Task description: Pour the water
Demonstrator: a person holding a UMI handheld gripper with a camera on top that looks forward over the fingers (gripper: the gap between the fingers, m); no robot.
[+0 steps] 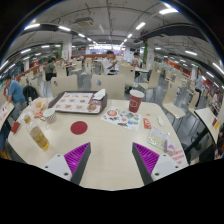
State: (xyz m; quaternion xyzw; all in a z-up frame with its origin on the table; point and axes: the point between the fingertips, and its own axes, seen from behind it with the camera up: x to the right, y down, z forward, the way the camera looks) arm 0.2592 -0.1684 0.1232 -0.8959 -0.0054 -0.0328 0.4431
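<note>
**Gripper hangs open over a cluttered canteen table**

The gripper (110,160) hovers above a pale table (105,150), its two fingers spread wide apart with nothing between them but bare tabletop. Each finger shows one magenta pad (76,156) on its inner face, so two pads in all, and neither touches anything.

The likeliest thing for pouring is a single red cup (136,100), standing upright well beyond the fingers, towards the far right part of the table. It is dark red with a paler rim; whether it holds any water cannot be told from here. Just in front of it lies a printed paper sheet (122,117), flat on the table.

To the left, near the table's edge, stands one tall glass (39,137) with a yellowish drink in it, upright and well apart from the red cup. Between the two, ahead of the left finger, lies one round dark-red coaster (79,127), flat, with nothing on it.

Farther back sits one tray (74,102) with a patterned liner, and a white object rests at its right end. Small packets lie near the table's right edge, too small to count surely.

Beyond the table stretches a big hall with rows of tables and chairs under long ceiling lights (100,25). A person (16,92) in blue stands off to the left.
</note>
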